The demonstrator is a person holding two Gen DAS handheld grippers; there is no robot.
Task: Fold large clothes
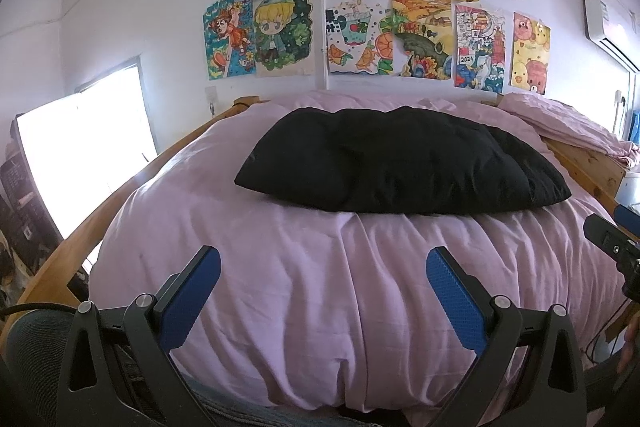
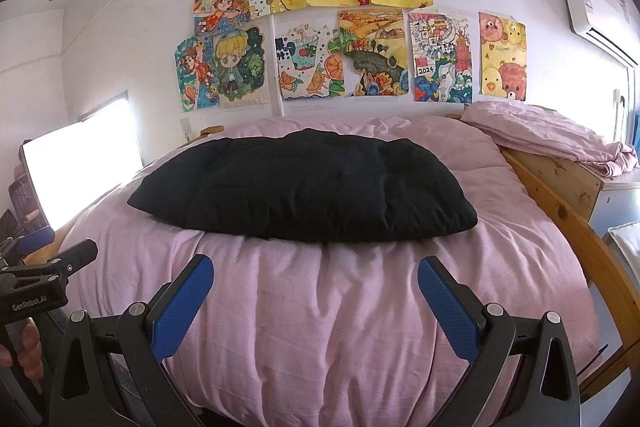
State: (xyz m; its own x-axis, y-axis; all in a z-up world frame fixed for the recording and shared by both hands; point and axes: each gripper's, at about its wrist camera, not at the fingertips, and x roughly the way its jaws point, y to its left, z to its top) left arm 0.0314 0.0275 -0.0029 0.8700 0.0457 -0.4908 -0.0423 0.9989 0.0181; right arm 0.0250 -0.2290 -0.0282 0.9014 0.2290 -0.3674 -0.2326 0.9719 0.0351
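Left wrist view: black garment (image 1: 400, 167) lies compactly folded on the bed (image 1: 280, 287); both grippers' fingers (image 1: 192, 291) spread apart, empty; folding looks largely done.

Pink duvet (image 2: 340, 307) covers the whole bed, kinda wrinkly, sitting in a wooden bed frame (image 2: 568, 215), and there's a rumpled pink sheet (image 2: 552, 135) bunched up on the frame's far right corner. The white wall behind is plastered with colourful kids' drawings (image 2: 340, 23), cartoon characters, fish, a jellyfish, chicks and pigs. Bright window (image 1: 80, 147) on the left, air conditioner (image 2: 592, 19) up high on the right.
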